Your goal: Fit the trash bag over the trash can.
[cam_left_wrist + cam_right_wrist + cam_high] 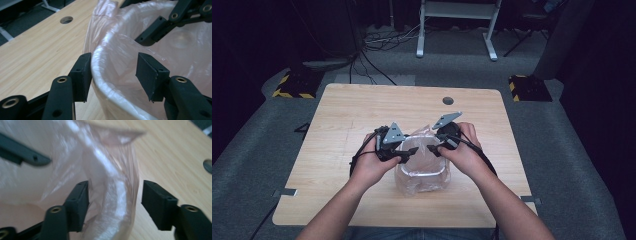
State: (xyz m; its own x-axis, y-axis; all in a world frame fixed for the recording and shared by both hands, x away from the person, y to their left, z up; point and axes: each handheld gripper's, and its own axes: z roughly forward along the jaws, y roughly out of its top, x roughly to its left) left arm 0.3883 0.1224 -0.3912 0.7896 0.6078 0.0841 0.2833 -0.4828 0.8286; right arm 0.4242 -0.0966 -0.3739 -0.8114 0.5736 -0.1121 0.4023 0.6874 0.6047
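A small white bin [428, 174] lined with a clear pinkish plastic bag [411, 186] stands on the wooden table [347, 115], between the person's hands. My left gripper [408, 155] straddles the bin's left rim [100, 75]: one jaw is outside against the film, the other inside with a gap. My left gripper [112, 75] is open. My right gripper [434, 149] sits at the far right rim, astride a bunched fold of the bag [112, 195]. Its jaws stand apart and do not pinch the fold, so the right gripper [115, 202] is open. The right gripper's jaws [160, 27] reach into the bin opposite.
A round cable hole [448, 100] lies near the table's far edge. Beyond the table are floor cables [377, 42], a white desk frame [457, 25] and two yellow-and-black blocks [292, 85]. The person's forearms come in from the near edge.
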